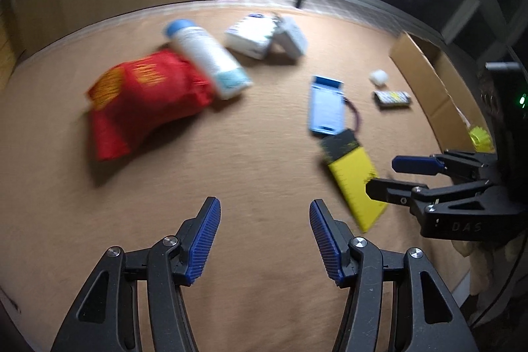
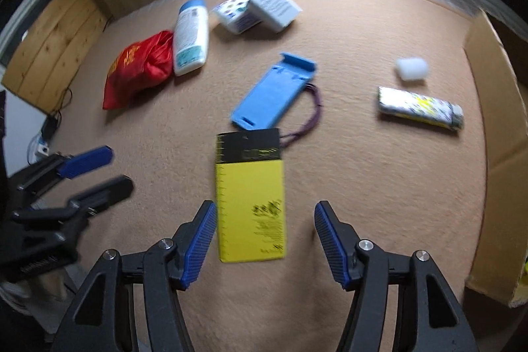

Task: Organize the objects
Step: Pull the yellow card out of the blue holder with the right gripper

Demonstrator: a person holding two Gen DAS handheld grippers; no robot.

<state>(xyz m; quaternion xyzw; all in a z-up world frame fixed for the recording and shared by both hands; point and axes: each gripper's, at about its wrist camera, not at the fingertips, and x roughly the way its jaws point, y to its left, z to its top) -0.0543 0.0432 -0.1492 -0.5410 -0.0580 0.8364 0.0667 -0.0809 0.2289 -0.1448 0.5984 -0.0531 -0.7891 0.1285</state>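
Evidently we hold both grippers' fingers (image 2: 203, 240) apart and empty, the right gripper (image 2: 265, 236) straddling the yellow packet (image 2: 249, 207) near the table's (image 2: 363, 203) front edge, apparently to pick it up.

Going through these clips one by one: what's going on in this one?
A person holds a gripper in each hand above a tan table strewn with items to organize. Both the left gripper and right gripper are open and hold nothing. The right one hovers over a yellow and black packet lying flat. A blue holder, white bottle, red bag, white boxes and a tube lie untouched; a cardboard box stands at the right edge.
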